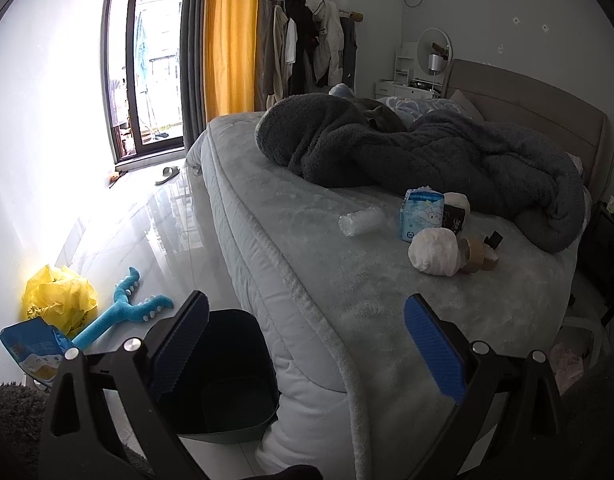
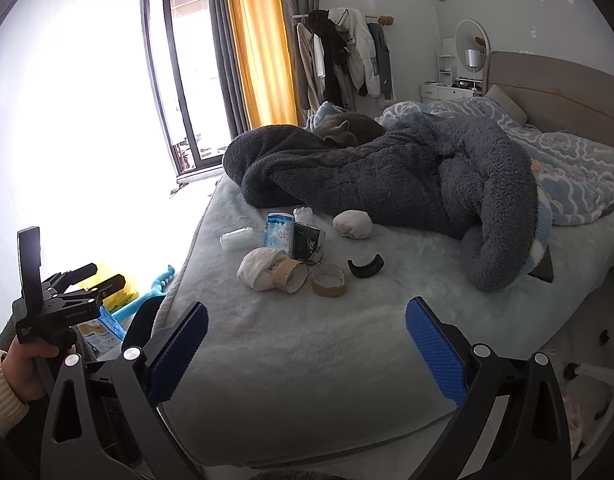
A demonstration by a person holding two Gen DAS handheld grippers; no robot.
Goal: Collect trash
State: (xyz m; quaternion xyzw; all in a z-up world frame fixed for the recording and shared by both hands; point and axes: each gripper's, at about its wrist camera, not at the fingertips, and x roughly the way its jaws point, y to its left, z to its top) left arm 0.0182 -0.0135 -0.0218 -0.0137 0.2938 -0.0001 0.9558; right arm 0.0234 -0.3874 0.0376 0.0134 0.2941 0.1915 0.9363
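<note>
Trash lies in a cluster on the grey bed (image 2: 307,340): a blue tissue pack (image 2: 279,235) (image 1: 423,214), a dark wrapper (image 2: 309,242), a white crumpled wad (image 2: 259,268) (image 1: 435,251), two brown tape rolls (image 2: 327,280) (image 1: 477,255), a clear plastic piece (image 2: 237,237) (image 1: 361,220), a beige ball (image 2: 353,224) and a black curved piece (image 2: 366,268). A dark trash bin (image 1: 227,372) stands on the floor by the bed's side. My left gripper (image 1: 307,344) is open and empty over the bin and bed edge. My right gripper (image 2: 307,344) is open and empty above the bed's near end, short of the cluster.
A dark fleece blanket (image 2: 387,176) with a grey cat (image 2: 347,128) lies behind the trash. On the floor left of the bed are a yellow bag (image 1: 59,300), a blue plush toy (image 1: 123,312) and a blue packet (image 1: 35,352). A clothes rack (image 2: 343,56) stands behind.
</note>
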